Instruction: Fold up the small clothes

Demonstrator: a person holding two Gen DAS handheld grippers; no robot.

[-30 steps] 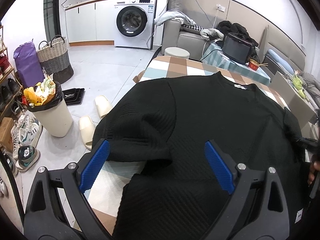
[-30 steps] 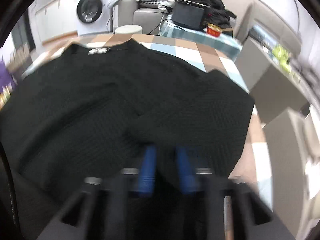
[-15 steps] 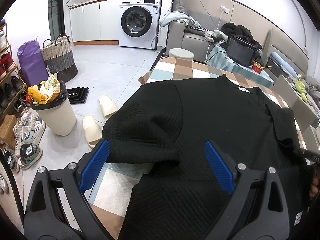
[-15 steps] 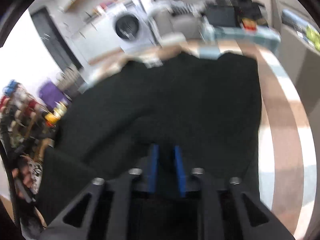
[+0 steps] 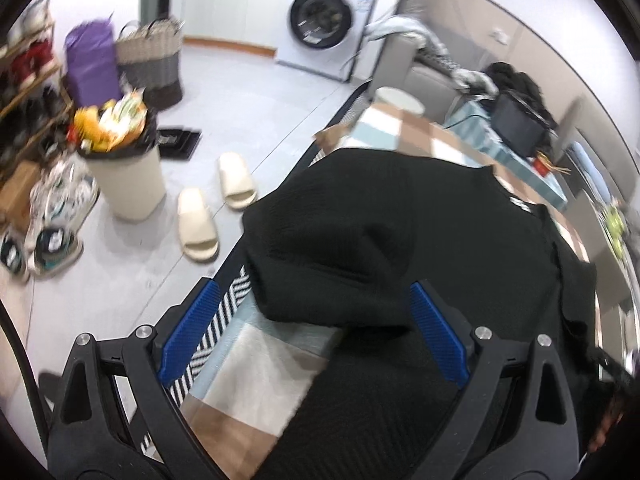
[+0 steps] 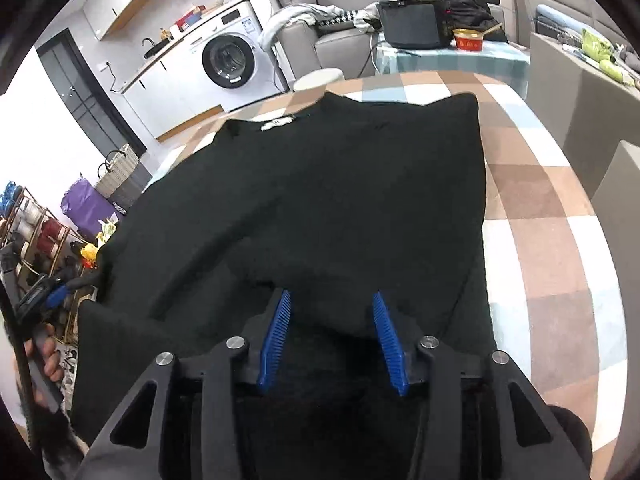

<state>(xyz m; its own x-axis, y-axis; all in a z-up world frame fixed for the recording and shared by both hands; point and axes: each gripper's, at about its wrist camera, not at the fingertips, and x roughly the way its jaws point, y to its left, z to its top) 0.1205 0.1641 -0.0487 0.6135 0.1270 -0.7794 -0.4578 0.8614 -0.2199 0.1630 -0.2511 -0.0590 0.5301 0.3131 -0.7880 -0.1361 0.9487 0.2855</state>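
A black knit sweater (image 6: 340, 184) lies flat on the checked tablecloth (image 6: 532, 208), neck label at the far end. Its right sleeve is folded in over the body. My right gripper (image 6: 332, 332) hovers low over the near end of that sleeve. Its jaws are opening, the fabric lies under the gap and the blue pads (image 6: 276, 336) do not press it. In the left wrist view the sweater's left sleeve (image 5: 332, 248) lies bunched and folded back at the table's left edge. My left gripper (image 5: 314, 320) stands wide open just above it, holding nothing.
Left of the table, on the floor, are a full waste bin (image 5: 124, 176), two slippers (image 5: 198, 224), shoes and a striped rug (image 5: 224, 320). A washing machine (image 6: 230, 62) and sofa stand beyond. Cardboard boxes (image 6: 588, 120) flank the table's right side.
My right gripper has gone from shut on the black fabric to open, letting the sleeve lie on the sweater. My left gripper has shifted toward the table's left edge, still open.
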